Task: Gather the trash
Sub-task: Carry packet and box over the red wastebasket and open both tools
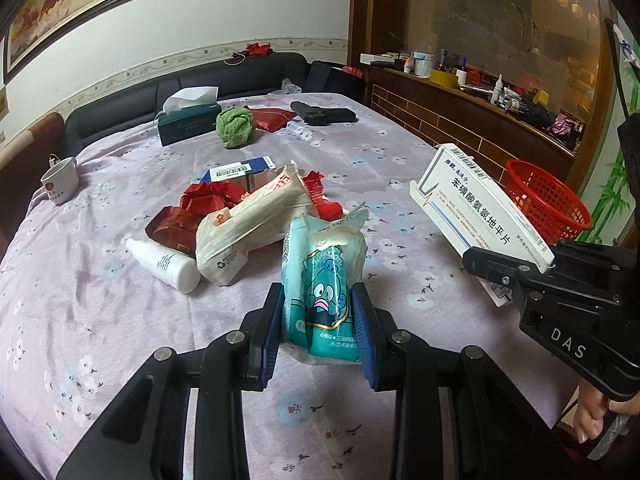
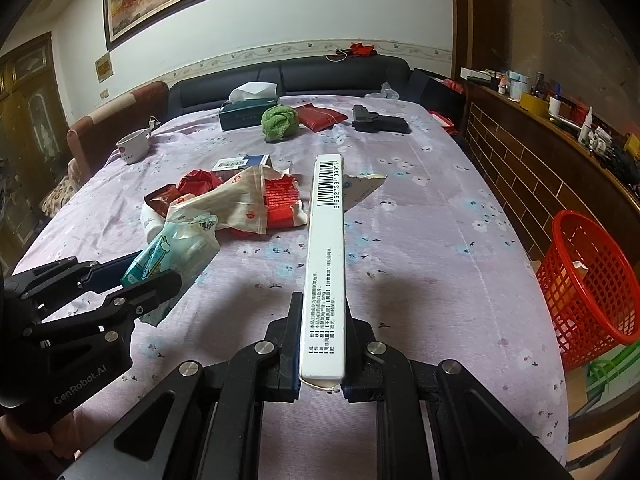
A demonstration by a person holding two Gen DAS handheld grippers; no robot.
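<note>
I am working both grippers over a round table draped in a lilac floral cloth [image 1: 120, 320]. My left gripper [image 1: 318, 316] is squeezing a soft teal plastic packet printed with a cartoon face [image 1: 320, 280]; its blue pads are pressing in on both sides of the packet, so the jaws are standing only partly apart, and the packet is rising upright out of them above the cloth. My right gripper [image 2: 320, 344] is pinching a long flat white cardboard medicine box with a barcode at its far end [image 2: 326, 256]; the jaws are nearly together on the box's narrow edges, and the box is sticking forward and up, clear of the table.

The remaining litter is lying in a heap near the middle of the table: a crumpled cream plastic bag [image 1: 248, 224], shiny red foil wrappers [image 1: 204, 200], a small white plastic bottle on its side [image 1: 164, 260] and a blue-and-white carton [image 1: 236, 170]. A red plastic mesh basket [image 2: 588, 280] is sitting off the table's right edge, lower down. At the far side, a green tissue box [image 1: 188, 120], a bunched green cloth [image 1: 235, 122] and a white mug [image 1: 60, 180] are resting on the cloth.
</note>
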